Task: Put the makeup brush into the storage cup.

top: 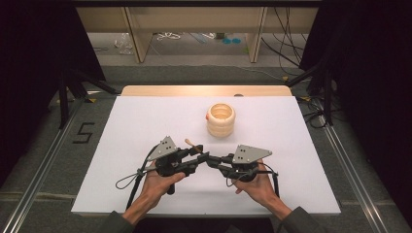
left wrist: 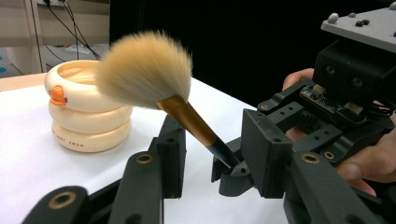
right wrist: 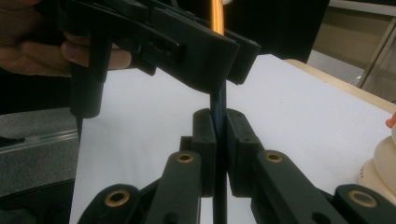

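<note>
A makeup brush (left wrist: 144, 70) with a fluffy tan head, a copper ferrule and a black handle stands tilted above the white table. My right gripper (right wrist: 219, 135) is shut on the low end of its black handle (right wrist: 218, 102). My left gripper (left wrist: 217, 140) faces it, with its jaws apart on either side of the handle higher up and a gap showing at each pad. In the high view the two grippers, left (top: 200, 154) and right (top: 210, 160), meet tip to tip near the table's front middle, and the brush (top: 190, 143) points up and left from between them.
A cream holder shaped like stacked rings (top: 220, 119), with an orange mark on its side (left wrist: 57, 94), stands upright behind the grippers. The white sheet (top: 145, 121) covers a wooden table. Dark curtains, stands and cables surround it.
</note>
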Demonstrator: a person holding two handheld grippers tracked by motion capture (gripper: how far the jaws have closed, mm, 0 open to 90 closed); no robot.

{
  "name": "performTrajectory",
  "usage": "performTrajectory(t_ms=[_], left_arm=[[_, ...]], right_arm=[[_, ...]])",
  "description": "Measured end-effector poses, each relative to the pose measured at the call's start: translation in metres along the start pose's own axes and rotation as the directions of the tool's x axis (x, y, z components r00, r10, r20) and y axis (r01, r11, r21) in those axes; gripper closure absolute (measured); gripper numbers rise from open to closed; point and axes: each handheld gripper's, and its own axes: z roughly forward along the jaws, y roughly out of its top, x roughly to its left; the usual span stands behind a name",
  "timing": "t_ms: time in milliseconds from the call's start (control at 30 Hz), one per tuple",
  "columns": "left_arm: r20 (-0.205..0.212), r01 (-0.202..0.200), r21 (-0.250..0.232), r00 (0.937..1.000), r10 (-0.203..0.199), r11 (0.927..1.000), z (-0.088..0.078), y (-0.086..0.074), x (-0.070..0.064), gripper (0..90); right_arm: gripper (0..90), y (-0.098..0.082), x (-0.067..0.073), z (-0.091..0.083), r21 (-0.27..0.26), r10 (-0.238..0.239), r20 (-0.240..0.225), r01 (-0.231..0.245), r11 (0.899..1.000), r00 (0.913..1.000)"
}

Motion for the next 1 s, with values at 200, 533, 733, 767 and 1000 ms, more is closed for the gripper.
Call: performTrajectory(t_ms=[200, 533, 733, 767, 1000], left_arm=[[0.003, 0.006, -0.012, 1.0, -0.006, 0.9999, -0.0002, 0.0004, 0.0004, 65.1], [-0.004, 0.047, -0.02, 0.9989, -0.047, 0.9987, -0.001, -0.0004, -0.0004, 70.3], [0.029, 0.039, -0.03, 0.9988, -0.039, 0.9988, -0.0013, -0.0002, 0.0006, 74.4], [0.031, 0.042, -0.029, 0.9987, -0.041, 0.9987, -0.0014, -0.0002, 0.0001, 75.3], [0.048, 0.069, -0.034, 0.9966, -0.067, 0.9971, -0.0018, 0.0, -0.0011, 79.7]], right_arm=[[84.1, 0.0004, 0.0, -0.0006, 0.007, -0.001, -0.015, 0.001, 1.0, 0.9999], [84.2, 0.0005, 0.0009, -0.0005, -0.003, -0.001, -0.02, 0.001, 1.0, 0.9998], [84.2, 0.0004, 0.0014, -0.0001, -0.003, -0.004, -0.027, 0.004, 1.0, 0.9996], [84.2, 0.0001, 0.0013, 0.0007, -0.011, -0.006, -0.032, 0.006, 1.0, 0.9995], [84.1, 0.0, 0.0026, 0.0009, -0.005, -0.012, -0.029, 0.011, 1.0, 0.9995]])
